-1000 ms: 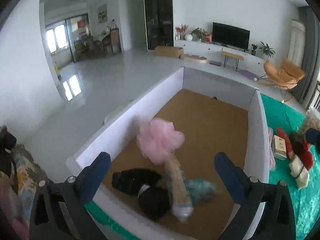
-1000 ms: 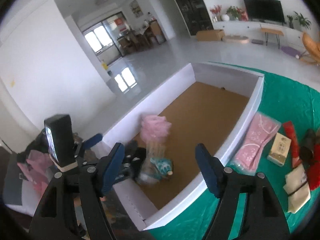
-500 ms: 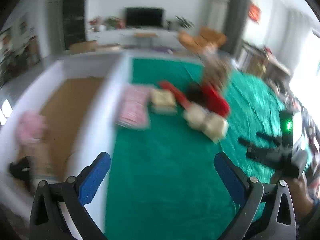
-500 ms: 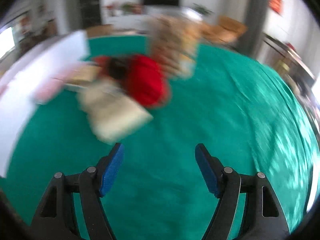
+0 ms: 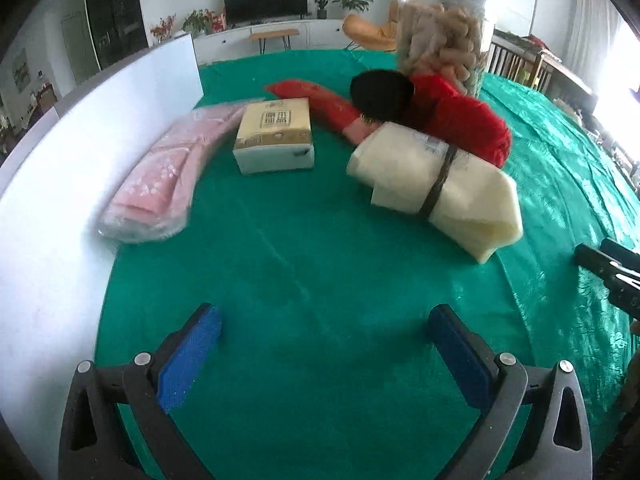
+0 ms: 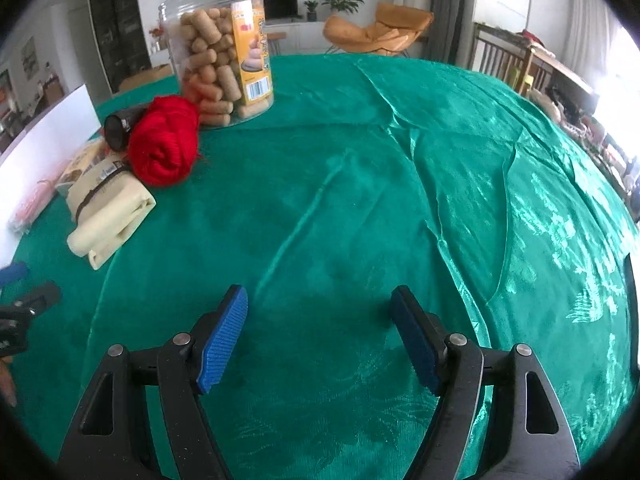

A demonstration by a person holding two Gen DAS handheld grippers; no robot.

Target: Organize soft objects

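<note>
Tissue pack (image 5: pixel 275 136) bears unreadable print; left tool (image 5: pixel 324 334) and right tool (image 6: pixel 318 316) gape, released.

Both grippers swing away from the white box (image 5: pixel 100 128) w/ the pink puff and dark items inside, and now look down over the green cloth (image 5: pixel 320 280) instead. Left gripper (image 5: pixel 325 354), jaws wide w/ nothing between, now faces the pink packet (image 5: pixel 168 176), tissue pack (image 5: pixel 276 136), cream roll (image 5: pixel 436 180) and red yarn (image 5: pixel 460 120). Right gripper (image 6: pixel 320 336), also wide and empty, goes from blur half a sec ago to a sharp view, snack jar (image 6: pixel 220 52) now far left.
</note>
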